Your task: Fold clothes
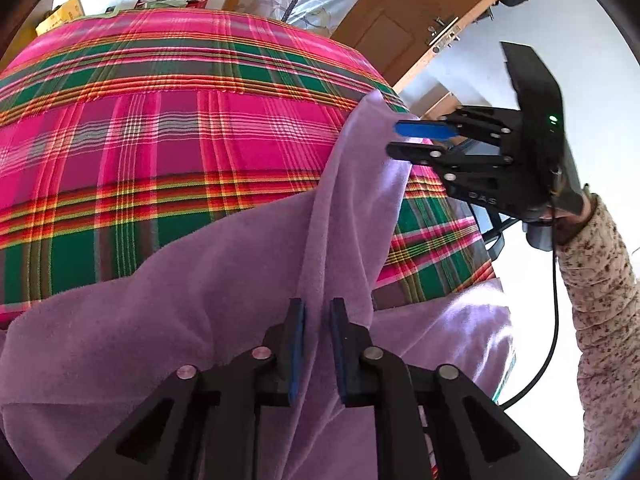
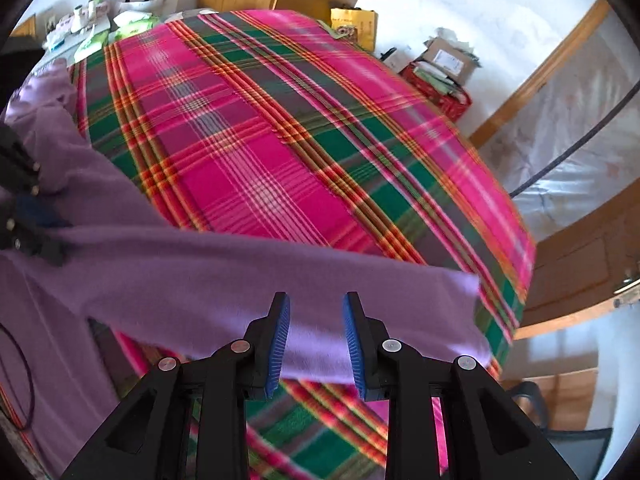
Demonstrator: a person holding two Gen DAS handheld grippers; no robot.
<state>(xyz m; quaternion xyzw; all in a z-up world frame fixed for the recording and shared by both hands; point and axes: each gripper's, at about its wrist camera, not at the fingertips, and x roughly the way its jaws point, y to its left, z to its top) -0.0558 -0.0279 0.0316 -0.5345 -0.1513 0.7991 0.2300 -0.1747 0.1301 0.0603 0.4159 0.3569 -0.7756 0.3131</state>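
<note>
A purple fleece garment lies over the near part of a bed covered in a pink and green plaid cloth. My left gripper is shut on a raised fold of the garment. One long sleeve stretches to the right across the bed's corner. My right gripper stands open with this sleeve lying between its blue pads. In the left wrist view the right gripper sits at the garment's far edge, held by a hand in a speckled sleeve. The left gripper shows at the left edge.
Cardboard boxes and a yellow bag stand on the floor beyond the bed. A wooden door and a plastic-wrapped mattress lean at the right. A black cable hangs from the right gripper. A chair stands nearby.
</note>
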